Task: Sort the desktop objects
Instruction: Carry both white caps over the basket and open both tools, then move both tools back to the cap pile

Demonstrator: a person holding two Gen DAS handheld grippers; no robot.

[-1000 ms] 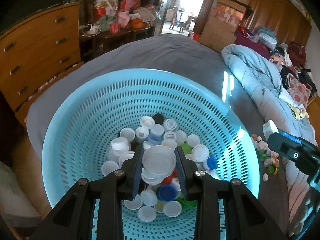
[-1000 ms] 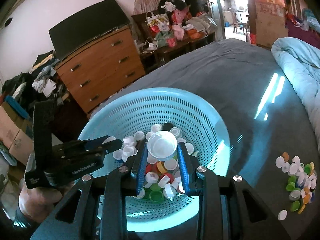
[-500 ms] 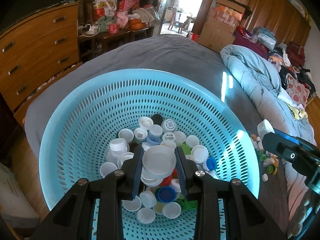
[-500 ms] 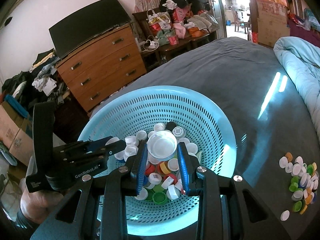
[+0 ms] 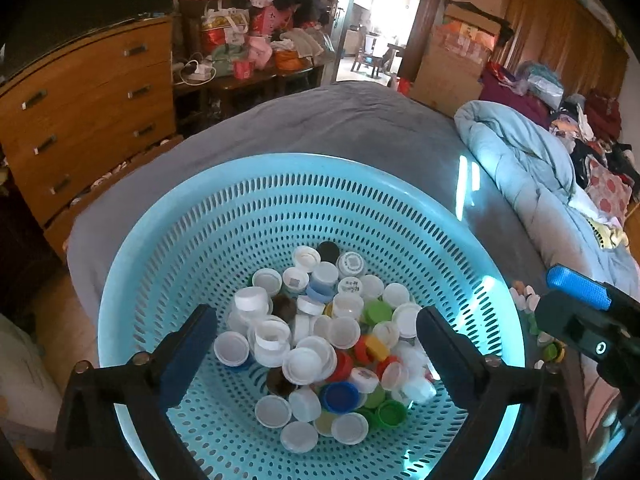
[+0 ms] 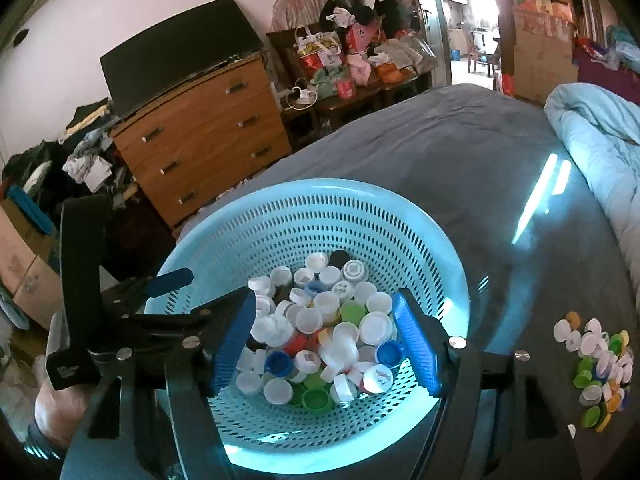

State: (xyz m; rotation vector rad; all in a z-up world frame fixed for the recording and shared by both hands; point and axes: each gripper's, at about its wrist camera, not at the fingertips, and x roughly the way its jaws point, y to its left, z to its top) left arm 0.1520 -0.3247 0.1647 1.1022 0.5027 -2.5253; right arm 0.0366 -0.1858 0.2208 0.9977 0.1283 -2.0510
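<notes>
A light blue perforated basket [image 5: 248, 216] [image 6: 280, 224] sits on a dark glass table and holds a pile of bottle caps [image 5: 320, 328] [image 6: 324, 332], mostly white with some green, blue and red ones. My left gripper [image 5: 316, 336] is open and empty, its jaws wide apart above the pile. My right gripper [image 6: 324, 340] is also open and empty above the same pile. The left gripper also shows at the left of the right wrist view [image 6: 132, 320]. The right gripper shows at the right edge of the left wrist view [image 5: 580, 312].
A loose heap of caps [image 6: 596, 364] lies on the table right of the basket. A grey cloth [image 6: 460, 152] covers the far table. A blue quilt [image 5: 528, 176] lies at the right, a wooden dresser [image 6: 200, 132] at the left.
Both grippers opened and let go of the white caps they held; those caps fell into the pile. Both grippers sit a little farther back from the basket.
</notes>
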